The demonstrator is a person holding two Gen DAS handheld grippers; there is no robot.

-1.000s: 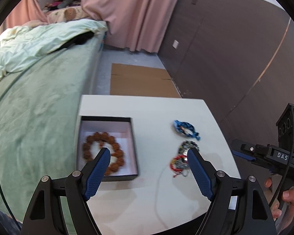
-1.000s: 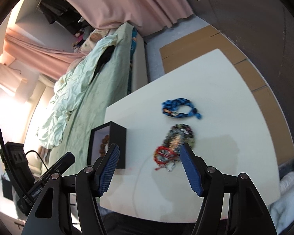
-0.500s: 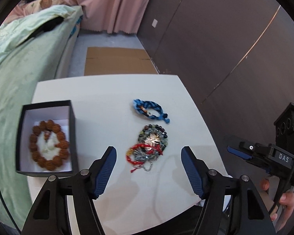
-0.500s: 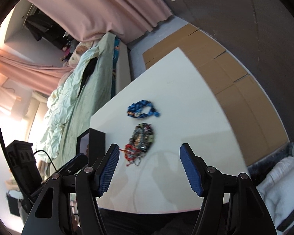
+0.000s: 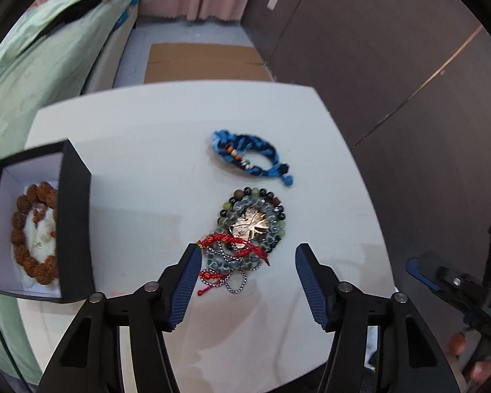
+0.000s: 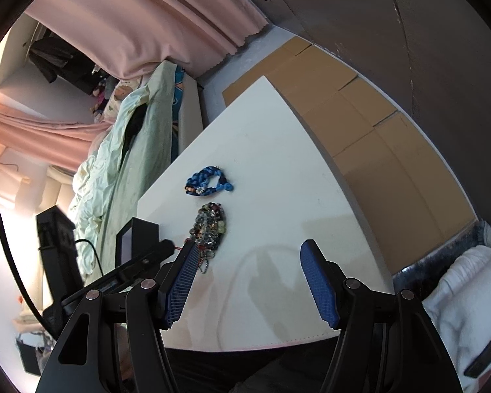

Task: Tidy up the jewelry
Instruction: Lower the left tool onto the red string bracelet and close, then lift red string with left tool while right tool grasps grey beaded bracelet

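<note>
Only the left wrist view looks into the black box (image 5: 75,222) at 9 o'clock, where a brown bead bracelet (image 5: 32,232) lies. The left gripper (image 5: 247,275), released, hovers over the tangled bracelet pile (image 5: 245,232); the blue braided bracelet (image 5: 248,157) lies apart at 12. The right gripper (image 6: 247,278) gapes over bare white table (image 6: 278,163) near its front edge.

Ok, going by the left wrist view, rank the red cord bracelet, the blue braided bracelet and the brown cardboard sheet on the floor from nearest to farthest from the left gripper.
1. Red cord bracelet, just ahead of the left gripper, on the bead pile.
2. Blue braided bracelet, farther up the white table.
3. Brown cardboard sheet, on the floor beyond the table.
</note>
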